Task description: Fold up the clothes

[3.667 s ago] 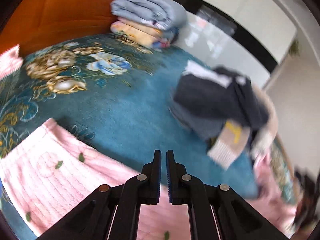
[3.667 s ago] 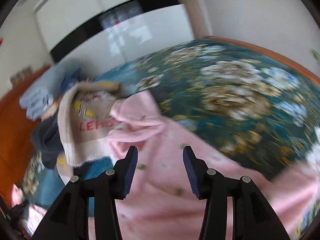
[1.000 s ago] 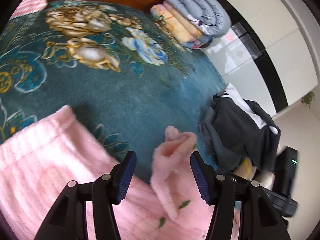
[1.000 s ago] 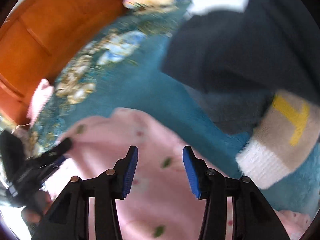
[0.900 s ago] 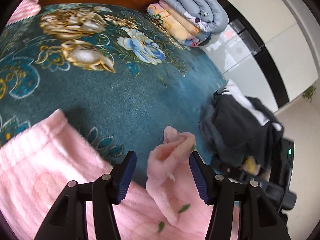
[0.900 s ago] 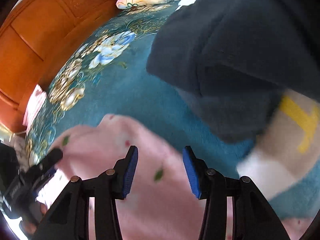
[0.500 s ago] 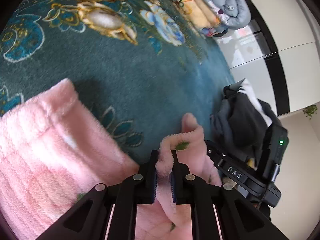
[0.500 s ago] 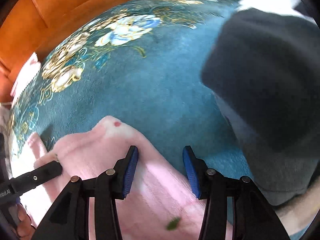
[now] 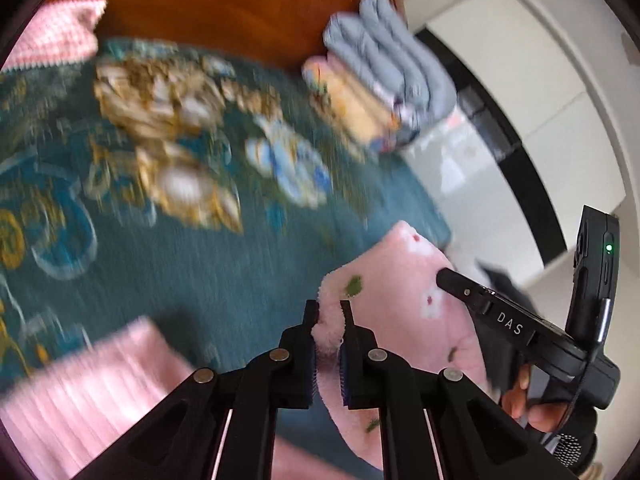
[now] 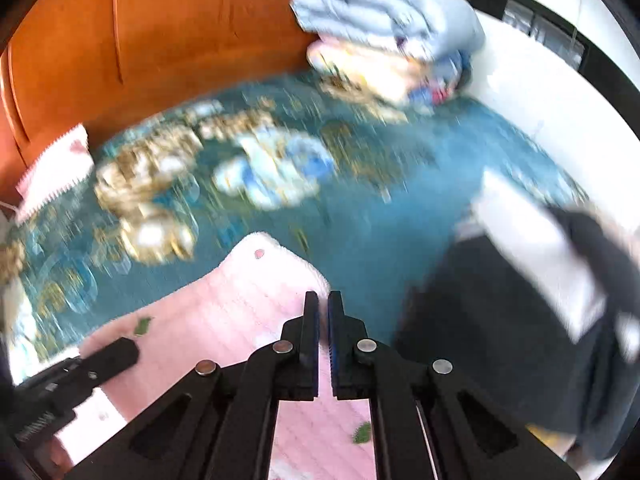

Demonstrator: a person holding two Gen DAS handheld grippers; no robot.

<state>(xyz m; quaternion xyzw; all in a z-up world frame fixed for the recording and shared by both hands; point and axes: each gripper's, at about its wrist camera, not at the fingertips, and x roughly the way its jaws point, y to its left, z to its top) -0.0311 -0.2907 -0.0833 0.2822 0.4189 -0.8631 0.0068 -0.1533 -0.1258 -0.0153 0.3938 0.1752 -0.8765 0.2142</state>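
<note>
The pink garment [image 9: 404, 280] lies on the bed [image 9: 224, 264], on its teal flowered blanket, and serves as the landmark here. To its left, a pink checked cloth [image 9: 56, 30] sits at the head of the bed against the orange headboard [image 9: 224, 8].

At the garment's left edge, the left gripper [image 9: 328, 316] is pinched down on a fluffy fold of the pink fleece, with fabric bulging between its fingers. The bite is small and near the fingertips, so in my judgement a sharp pull could let the plush cloth slide out and the edge drop back in a heap.

At the garment's right edge, the right gripper [image 10: 323, 300] is drawn nearly shut, with only a slim gap left between its fingers. It sits at the hem, but whether any cloth is actually caught there cannot be told from these views. If it holds nothing, one side would rise alone and the fold would come out skewed.

Just right of the garment lies a dark garment [image 10: 500, 320] with white trim. Dragging the pink fleece that way could snag or tangle the two. Beyond the garment, a stack of folded bedding [image 10: 384, 20] rests by the headboard, well apart and unlikely to interfere. Both views are blurred, so finer detail is uncertain.
</note>
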